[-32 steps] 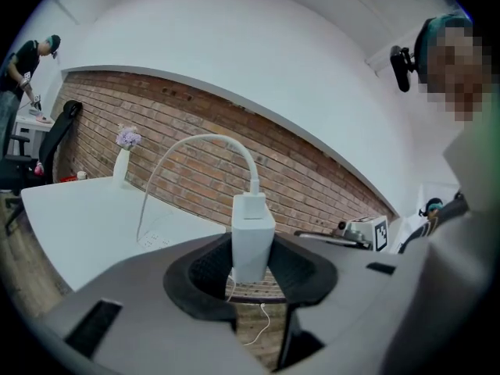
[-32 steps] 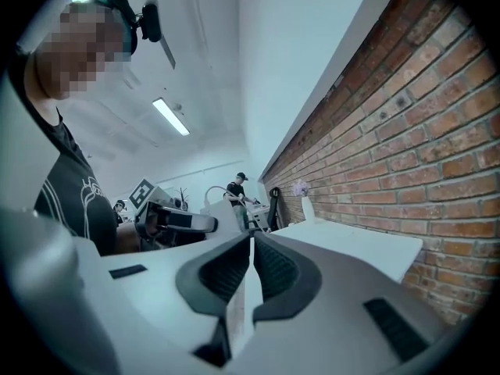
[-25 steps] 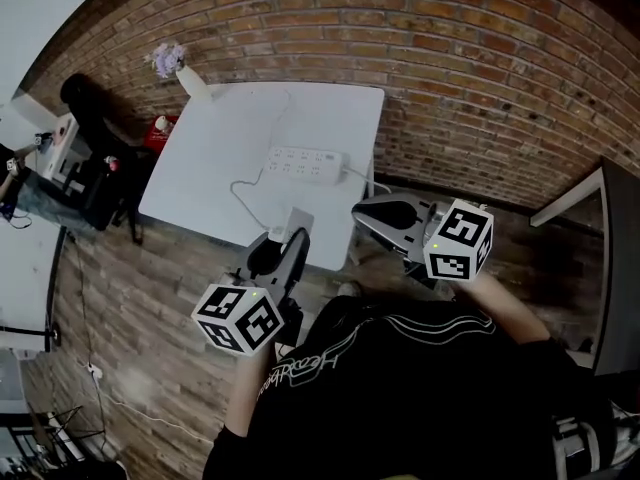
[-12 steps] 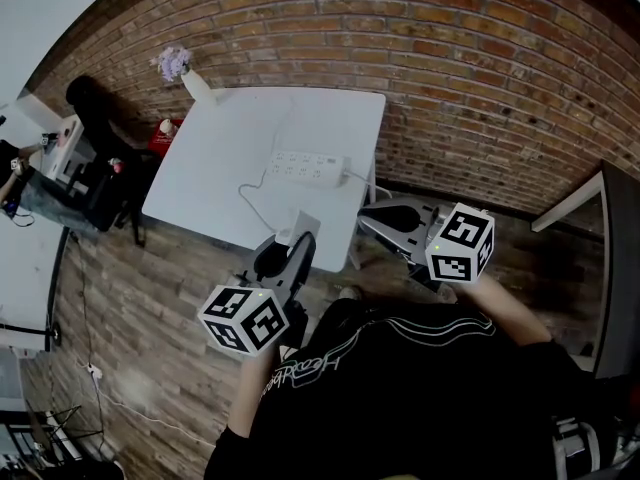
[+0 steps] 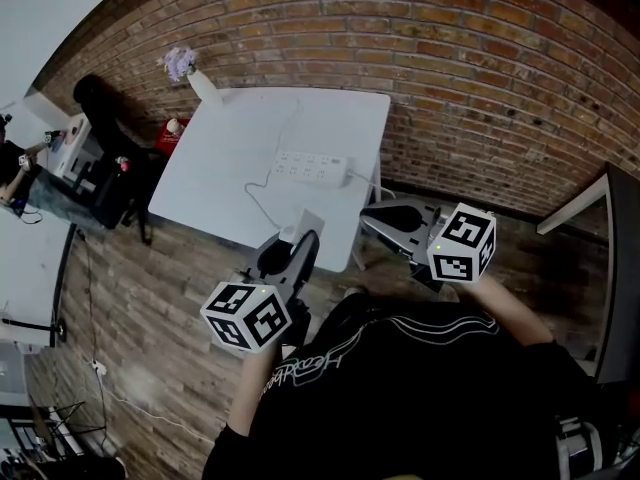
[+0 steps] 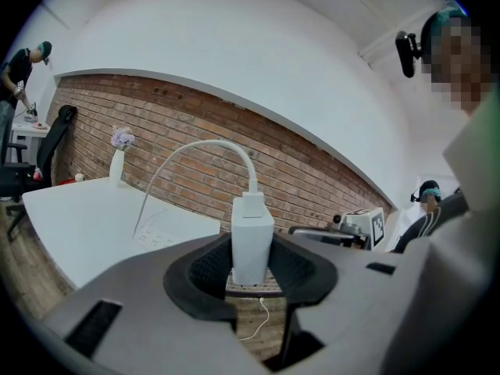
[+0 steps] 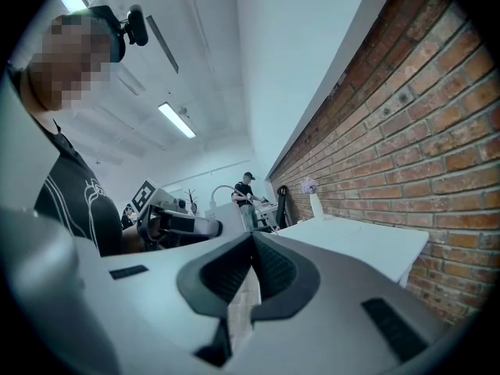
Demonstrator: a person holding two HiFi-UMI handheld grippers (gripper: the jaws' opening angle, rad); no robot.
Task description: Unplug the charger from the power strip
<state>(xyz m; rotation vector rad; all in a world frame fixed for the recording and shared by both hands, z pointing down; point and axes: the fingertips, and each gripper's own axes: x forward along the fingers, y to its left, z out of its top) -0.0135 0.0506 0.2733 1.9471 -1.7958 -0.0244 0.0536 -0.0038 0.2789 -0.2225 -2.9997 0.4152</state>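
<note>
A brick wall [image 5: 480, 78] rises beyond the left gripper's [image 5: 292, 258] fingertips and runs along the right side of the right gripper's [image 7: 251, 268]. A white table [image 5: 250, 158] lies ahead of both. The strip [image 5: 310, 167] rests on the table, well beyond the left fingertips. The charger [image 6: 251, 237] stands upright, clamped between the left fingers and clear of the strip. Its cable [image 6: 203, 151] arches from its top down toward the table. The right fingers are pressed together with nothing between them.
</note>
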